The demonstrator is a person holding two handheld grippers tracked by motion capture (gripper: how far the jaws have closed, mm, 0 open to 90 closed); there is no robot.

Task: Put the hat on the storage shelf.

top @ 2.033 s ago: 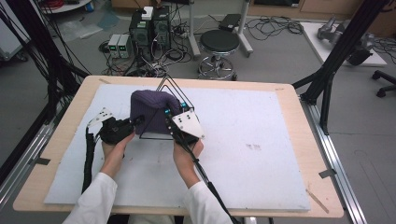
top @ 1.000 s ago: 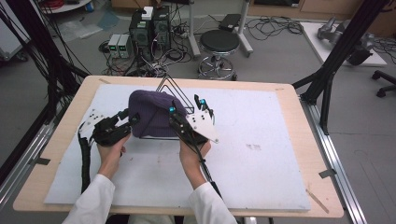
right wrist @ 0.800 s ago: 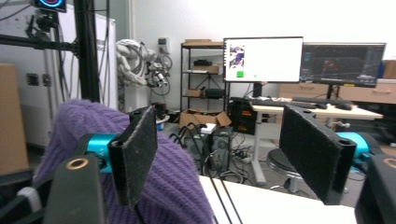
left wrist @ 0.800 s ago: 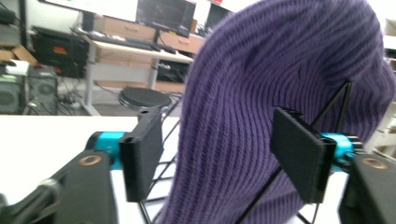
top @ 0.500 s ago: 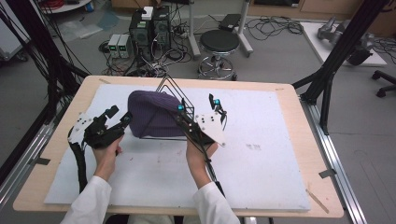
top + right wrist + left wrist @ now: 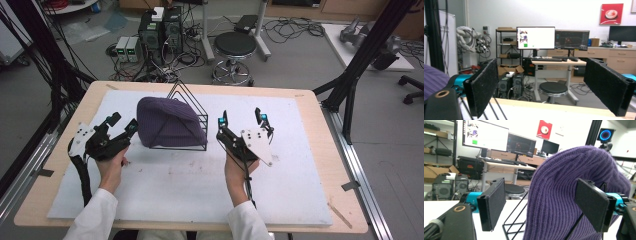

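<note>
A purple knit hat (image 6: 167,122) sits draped over a black wire rack (image 6: 192,107) on the white mat (image 6: 200,185). My left gripper (image 6: 123,122) stands just left of the hat. Its jaws have just been opening, and the pads do not touch the knit. In the left gripper view the hat (image 6: 564,182) and the rack (image 6: 514,226) rise close beyond the open left gripper (image 6: 542,205). My right gripper (image 6: 241,120) is to the right of the rack, jaws just opened wide. The right gripper (image 6: 546,87) has nothing between its pads, and a sliver of the hat (image 6: 434,80) shows at the left.
The wooden table edge (image 6: 320,150) frames the mat. Black frame posts (image 6: 360,65) stand at the table's right and left corners. A stool (image 6: 235,47) and computer boxes (image 6: 160,27) stand on the floor behind the table.
Both grippers have opened, let go of the hat and drawn away from it. The right one slid well to the right, the left one a little to the left. The hat stays on the rack.
</note>
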